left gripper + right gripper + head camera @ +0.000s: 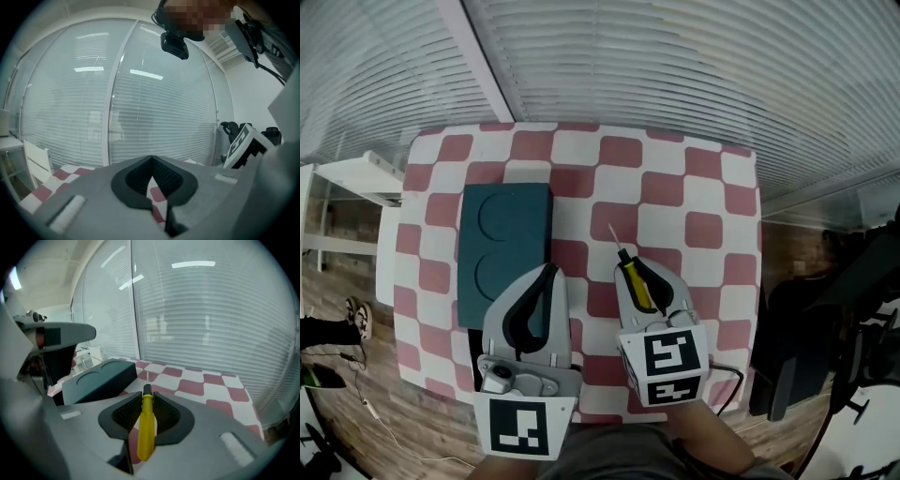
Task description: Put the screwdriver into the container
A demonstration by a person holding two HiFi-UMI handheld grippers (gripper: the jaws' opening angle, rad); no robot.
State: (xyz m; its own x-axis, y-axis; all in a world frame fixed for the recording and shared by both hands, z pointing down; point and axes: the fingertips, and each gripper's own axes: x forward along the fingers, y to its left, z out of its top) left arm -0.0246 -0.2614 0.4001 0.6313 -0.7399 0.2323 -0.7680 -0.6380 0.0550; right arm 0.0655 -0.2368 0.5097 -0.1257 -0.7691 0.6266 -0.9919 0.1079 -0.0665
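A yellow-handled screwdriver point(637, 282) point(146, 427) is held off the checkered table point(675, 178), its thin metal shaft pointing away from me. My right gripper point(640, 266) point(146, 397) is shut on the handle, with both pads pressing its sides. The dark teal container point(504, 248) point(98, 378), a rectangular box with two round recesses in its top, sits on the left part of the table. My left gripper point(550, 269) point(152, 158) hovers at the container's near right edge, its jaw tips touching with nothing between them.
A white shelf unit point(356, 178) stands off the table's left side and a black office chair point(825, 319) off its right. Window blinds run behind the table's far edge. A dark cable point(727, 375) loops near the front right corner.
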